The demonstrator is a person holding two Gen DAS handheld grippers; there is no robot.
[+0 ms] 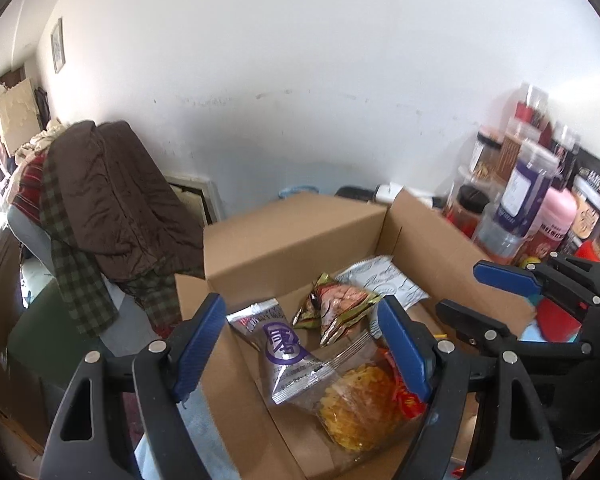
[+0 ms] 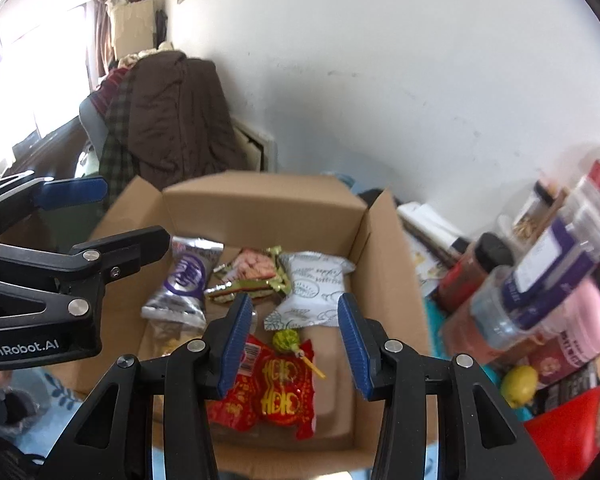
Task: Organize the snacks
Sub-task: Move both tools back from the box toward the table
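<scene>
Inside the open cardboard box (image 2: 260, 208) lie the snacks: a silver-and-purple packet (image 2: 184, 284), a green-edged packet (image 2: 252, 272), a white printed packet (image 2: 316, 292), a red packet (image 2: 276, 392) with a green lollipop (image 2: 286, 340) on it, and a clear bag of yellow crackers (image 1: 356, 404). Both grippers hang above the box, side by side. The left gripper (image 1: 300, 348) is spread wide with nothing between its blue pads. The right gripper (image 2: 296, 340) is partly spread, also empty, over the red packet. Bottles and jars (image 2: 540, 292) crowd the worktop just right of the box.
</scene>
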